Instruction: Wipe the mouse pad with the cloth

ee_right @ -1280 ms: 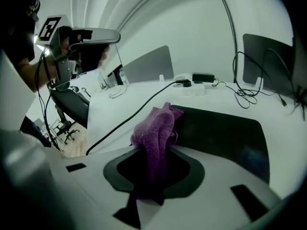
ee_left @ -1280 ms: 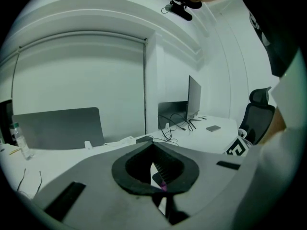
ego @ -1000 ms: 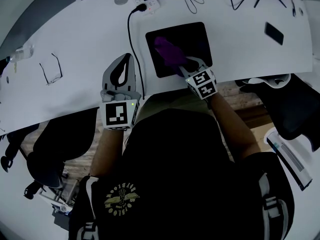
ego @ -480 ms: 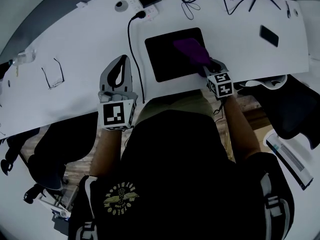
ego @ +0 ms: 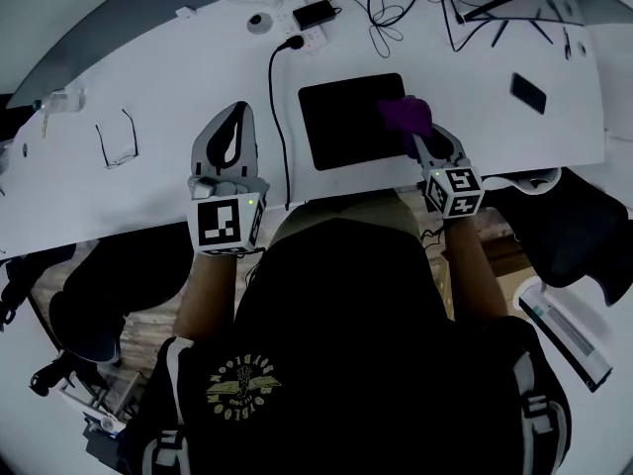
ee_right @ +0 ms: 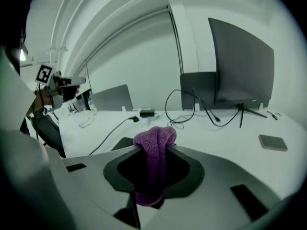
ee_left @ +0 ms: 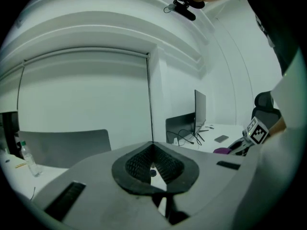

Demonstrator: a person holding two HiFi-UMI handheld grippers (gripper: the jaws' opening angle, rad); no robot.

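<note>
The black mouse pad (ego: 346,122) lies flat on the white desk (ego: 148,97), close to the desk's near edge, and everything here is placed from it. The purple cloth (ego: 404,115) sits on the right edge of the mouse pad, in its far half, bunched up into a lump and partly hanging over onto the desk. The right gripper (ego: 415,133) comes in from the near right corner of the mouse pad; in the right gripper view its jaws are pressed on a fold of the cloth, which stands up between them and hangs down behind the tips. The left gripper (ego: 235,117) is to the left of the mouse pad, on the other side of a black cable (ego: 280,97) that runs along the pad's left side. Its jaws are pressed together at the tips and pinch nothing — the left gripper view shows only the ribbed pads meeting. Further to the left of the mouse pad lie a pair of glasses (ego: 117,139). Beyond the pad's far left corner is a white power strip (ego: 302,38) with a black adapter (ego: 318,12) — and well to the right of the pad lies a dark phone (ego: 528,93).
</note>
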